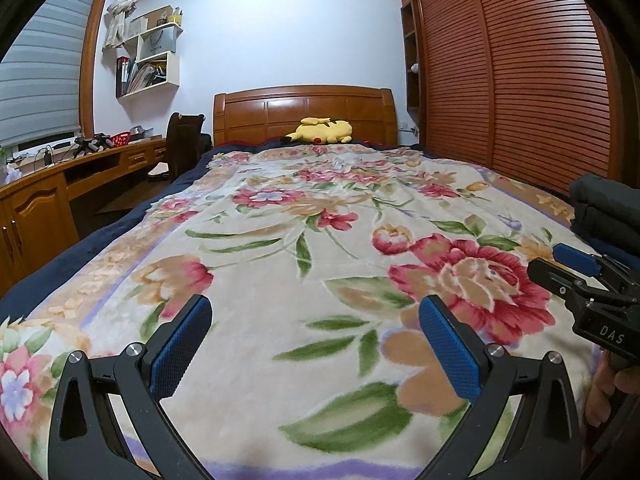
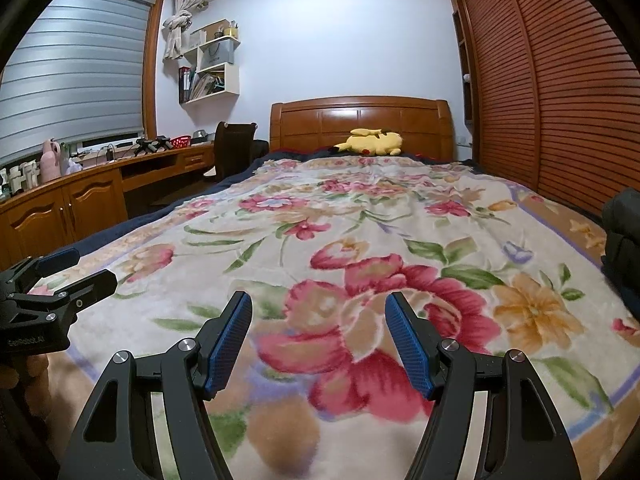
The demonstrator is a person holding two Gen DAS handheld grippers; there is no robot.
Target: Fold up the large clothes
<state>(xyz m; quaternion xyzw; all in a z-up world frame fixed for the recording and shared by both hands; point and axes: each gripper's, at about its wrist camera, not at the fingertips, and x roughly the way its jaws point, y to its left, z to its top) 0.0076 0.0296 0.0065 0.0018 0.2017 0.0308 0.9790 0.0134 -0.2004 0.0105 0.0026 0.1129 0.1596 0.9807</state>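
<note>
One bed (image 1: 120, 240) fills the middle of both views, its long axis running from the bottom of the frame up to the wooden headboard (image 1: 304, 112) at centre. One floral blanket (image 1: 320, 240) is spread flat over it, with a dark blue cover showing along the left edge.

One slatted wooden wardrobe (image 1: 520, 80) occupies the right side. One long wooden surface (image 1: 40, 196) runs along the left under the blinded window (image 1: 36, 80); one dark chair (image 1: 184, 140) stands at its far end.

The dark garment (image 1: 604, 204), one item, lies bunched at the right edge of the bed, at mid-height on the right of the left-wrist frame and cut off by the frame edge. Its long axis and the way it points cannot be told.

One yellow plush toy (image 1: 320, 131) lies against the headboard, lengthwise across the bed.

Two tongs are seen. The left tongs (image 1: 316, 344), lower centre of the left-wrist view, stand wide apart over the blanket with nothing between them. The right tongs (image 2: 318, 340), lower centre of the right-wrist view, also stand apart and empty, clear of the garment.
</note>
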